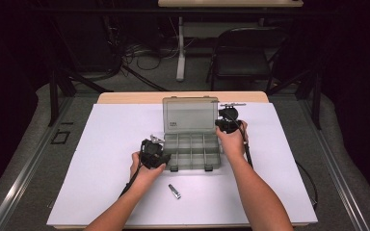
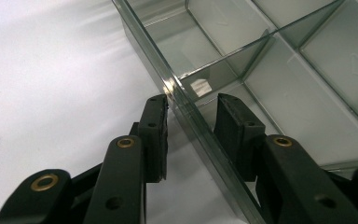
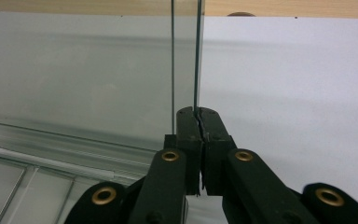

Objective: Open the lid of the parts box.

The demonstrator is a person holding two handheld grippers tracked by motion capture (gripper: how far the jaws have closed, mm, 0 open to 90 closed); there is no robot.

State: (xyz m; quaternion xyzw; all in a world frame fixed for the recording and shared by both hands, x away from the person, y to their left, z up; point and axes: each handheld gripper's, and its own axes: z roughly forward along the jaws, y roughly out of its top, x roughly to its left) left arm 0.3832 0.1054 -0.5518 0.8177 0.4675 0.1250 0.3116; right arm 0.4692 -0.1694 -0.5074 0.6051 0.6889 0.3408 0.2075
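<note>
High view: right gripper (image 1: pixel 228 123) pinches upright smoky clear plastic lid (image 1: pixel 190 113) at its right edge; left gripper (image 1: pixel 160 158), part-open, straddles the smoky compartment box's (image 1: pixel 192 153) left wall.

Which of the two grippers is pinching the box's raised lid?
The right gripper, shut on the lid's side edge. The left gripper straddles the tray wall.

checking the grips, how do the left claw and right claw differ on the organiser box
1. The left claw straddles the box's side wall, jaws apart with a gap showing; the right claw is pinched shut on the upright lid's edge.
2. The left claw works at the tray, the right at the raised lid.
Both are black, hand-held.
</note>
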